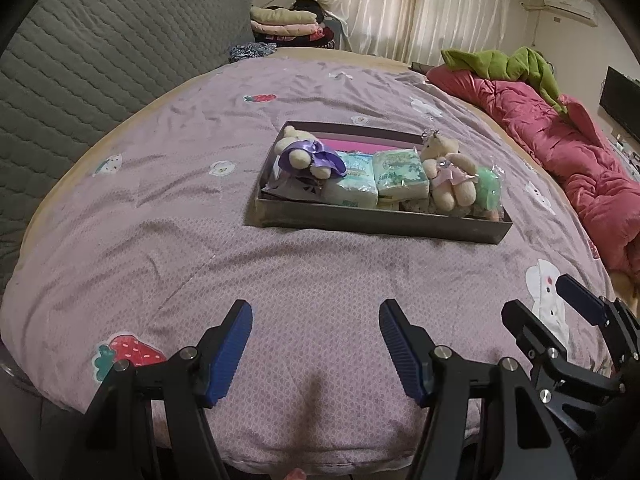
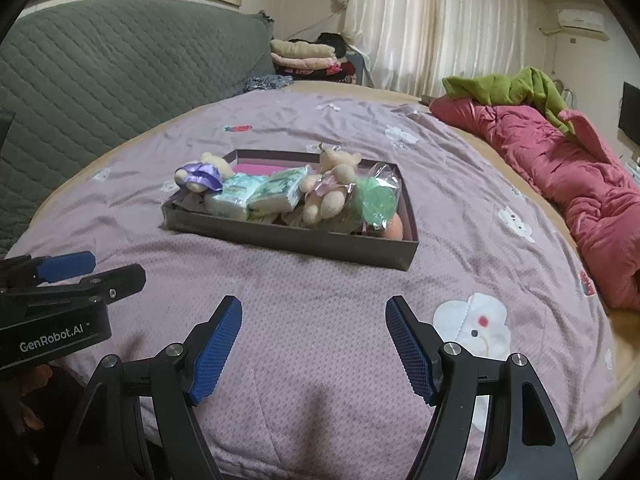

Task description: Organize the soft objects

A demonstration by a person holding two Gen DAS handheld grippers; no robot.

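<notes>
A shallow dark box (image 1: pixel 380 222) (image 2: pixel 288 238) lies on the purple bedspread, filled with soft things. A plush bear in a purple bow (image 1: pixel 308 156) (image 2: pixel 202 176) rests at its left end. Two tissue packs (image 1: pixel 376 178) (image 2: pixel 260 196) lie in the middle. A plush bear in a pink dress (image 1: pixel 450 176) (image 2: pixel 328 192) sits to their right, beside a green item in a clear bag (image 1: pixel 486 188) (image 2: pixel 376 198). My left gripper (image 1: pixel 316 312) and my right gripper (image 2: pixel 314 308) both hover open over bare bedspread, short of the box, with nothing between their fingers.
A crumpled red quilt (image 1: pixel 568 152) (image 2: pixel 580 184) with a green cloth (image 1: pixel 516 64) (image 2: pixel 504 86) on it runs along the bed's right side. A grey quilted headboard (image 1: pixel 100 60) (image 2: pixel 100 72) stands at the left. Folded clothes (image 1: pixel 288 24) (image 2: pixel 308 58) are stacked beyond the bed.
</notes>
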